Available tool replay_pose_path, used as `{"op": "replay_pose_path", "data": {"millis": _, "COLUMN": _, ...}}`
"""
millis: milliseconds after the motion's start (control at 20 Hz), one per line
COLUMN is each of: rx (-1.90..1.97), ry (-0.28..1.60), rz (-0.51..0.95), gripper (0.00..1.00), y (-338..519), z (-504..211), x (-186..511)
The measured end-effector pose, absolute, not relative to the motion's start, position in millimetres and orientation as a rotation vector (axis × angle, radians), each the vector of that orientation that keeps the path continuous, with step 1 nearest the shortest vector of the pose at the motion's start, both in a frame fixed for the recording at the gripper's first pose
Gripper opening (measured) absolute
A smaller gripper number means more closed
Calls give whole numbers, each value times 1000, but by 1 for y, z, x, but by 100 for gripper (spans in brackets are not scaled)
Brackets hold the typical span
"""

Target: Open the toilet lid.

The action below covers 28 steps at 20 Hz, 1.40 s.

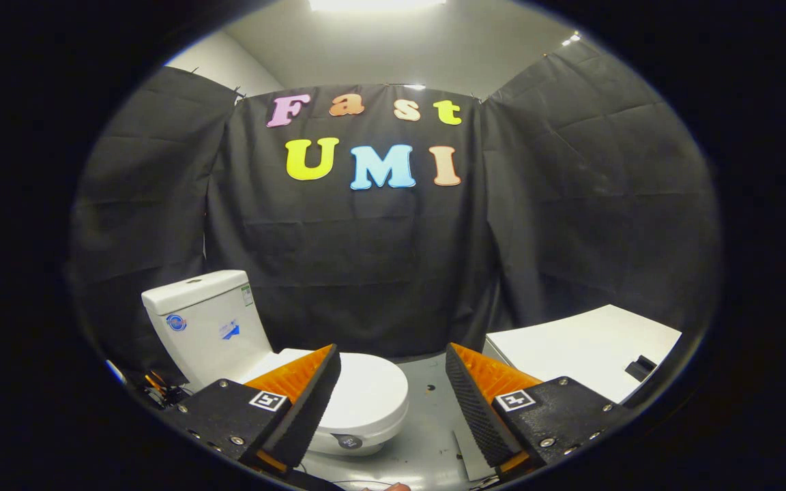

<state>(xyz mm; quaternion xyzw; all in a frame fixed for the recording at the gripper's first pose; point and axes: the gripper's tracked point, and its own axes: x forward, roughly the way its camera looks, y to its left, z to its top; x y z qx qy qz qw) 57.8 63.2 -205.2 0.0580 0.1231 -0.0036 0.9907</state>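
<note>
A booth walled with black cloth [379, 259], seen from a camera riding on a hand-held gripper [393, 395], under a pale ceiling with a bright lamp [376, 4].

At the far left, low down near the base of the cloth, a small tangle of cables [161, 389] lies on the floor. Just beside it stands a white toilet [284, 368]. Its tank [205, 320] is upright against the cloth, with a few small stickers on its front. The toilet lid [369, 392] lies flat and closed over the bowl, stretching out from the tank toward the camera. The gripper's left finger [301, 402] overlaps the near left part of the lid in the view; whether it touches the lid cannot be told.

The gripper's two fingers are spread wide apart and grasp nothing. Between them shows the front edge of the lid and, past it, bare grey floor [427, 416] with a couple of small dark specks.

The right finger [482, 402] stands over the floor, well apart from the toilet. Beyond and beside it sits a white box-like cabinet [584, 348] with a flat top and a small dark recess near its far right end.
</note>
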Motion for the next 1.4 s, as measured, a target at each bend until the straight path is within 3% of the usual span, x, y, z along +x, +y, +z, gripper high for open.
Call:
{"op": "replay_pose_path", "data": {"millis": 700, "rx": 295, "ry": 521, "rz": 66, "gripper": 95, "y": 123, "z": -334, "x": 63}}
{"op": "replay_pose_path", "data": {"millis": 1400, "rx": 774, "ry": 637, "rz": 66, "gripper": 95, "y": 158, "z": -419, "x": 59}}
